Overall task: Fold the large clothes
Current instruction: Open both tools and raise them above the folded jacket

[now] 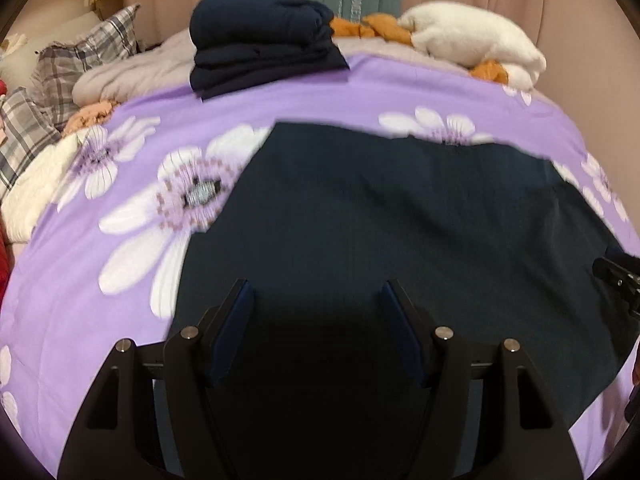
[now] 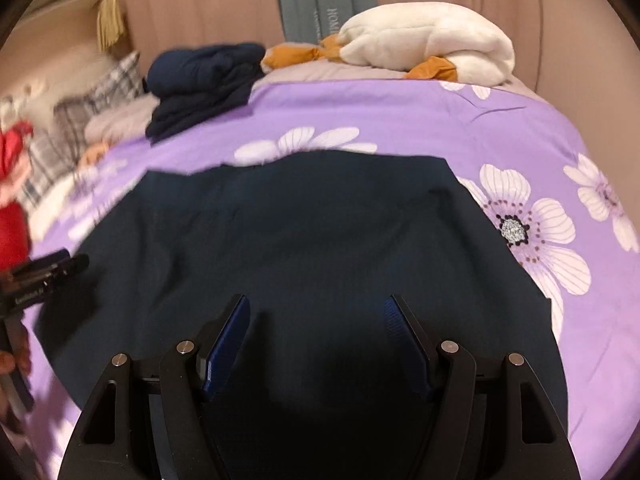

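Two grippers hover over the flat dark navy knit garment (image 1: 380, 220) on my purple flowered bedspread (image 1: 300, 96); left gripper (image 1: 318, 292) and right gripper (image 2: 318, 306) stand spread, pinching nothing. It looks soft, limp; I'd pinch its near corners.

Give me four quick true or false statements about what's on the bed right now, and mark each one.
1. A dark garment lies spread flat on the purple flowered bedcover. True.
2. The folded navy pile sits at the far side of the bed. True.
3. The left gripper is clamped on the white plush toy. False: its jaws are open above the dark garment.
4. The right gripper is shut. False: its jaws stand open.
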The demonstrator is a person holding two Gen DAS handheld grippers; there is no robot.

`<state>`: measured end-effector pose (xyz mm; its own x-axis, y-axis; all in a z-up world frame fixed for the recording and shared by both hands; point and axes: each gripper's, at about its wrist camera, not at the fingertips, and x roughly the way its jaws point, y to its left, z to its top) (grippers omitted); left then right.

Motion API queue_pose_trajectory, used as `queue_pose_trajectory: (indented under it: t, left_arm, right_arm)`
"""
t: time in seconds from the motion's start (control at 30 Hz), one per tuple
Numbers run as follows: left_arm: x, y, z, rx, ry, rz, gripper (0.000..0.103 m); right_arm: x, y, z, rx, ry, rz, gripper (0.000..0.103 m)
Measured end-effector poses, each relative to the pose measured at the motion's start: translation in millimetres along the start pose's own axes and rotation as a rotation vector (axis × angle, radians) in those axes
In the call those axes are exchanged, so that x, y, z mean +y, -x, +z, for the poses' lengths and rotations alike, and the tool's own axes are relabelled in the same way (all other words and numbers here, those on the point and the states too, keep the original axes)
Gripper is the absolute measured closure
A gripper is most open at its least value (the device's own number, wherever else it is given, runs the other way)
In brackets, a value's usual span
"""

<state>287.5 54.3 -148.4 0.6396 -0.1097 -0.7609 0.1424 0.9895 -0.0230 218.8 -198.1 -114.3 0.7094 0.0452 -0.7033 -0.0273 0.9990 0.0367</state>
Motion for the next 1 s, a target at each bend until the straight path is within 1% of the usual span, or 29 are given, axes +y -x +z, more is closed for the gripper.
queue_pose_trajectory:
  t: [0.07,0.13,0.2,0.3,0.33,0.43,0.63,1.0]
  left_arm:
    - [1,-4,-12,0.020,-0.015,0.002,0.037]
    - [2,-3,-22,0.023,-0.026,0.000,0.036]
    - [6,-5,-29,0.036,-0.027,-0.021,0.036]
    - [11,-3,-33,0.034,-0.016,-0.034,0.034]
    - [11,-2,-34,0.034,-0.012,-0.032,0.034]
    - [12,3,-38,0.032,-0.005,-0.031,0.033]
    - [19,12,-47,0.029,0.026,-0.039,0.031]
    - [25,27,-62,0.016,0.046,-0.048,0.028]
  right_arm:
    - [6,-2,-8,0.017,0.043,-0.022,0.033]
    - [7,-3,-17,0.027,0.073,-0.041,0.033]
    - [5,-2,-25,0.021,0.095,-0.058,0.033]
    - [1,0,-36,0.006,0.120,-0.065,0.030]
    - [-1,0,-39,0.001,0.120,-0.066,0.027]
    - [-8,5,-46,-0.009,0.095,-0.078,0.025]
    - [-18,14,-53,-0.010,0.048,-0.076,0.025]
    - [-31,28,-70,-0.025,-0.034,-0.066,0.025]
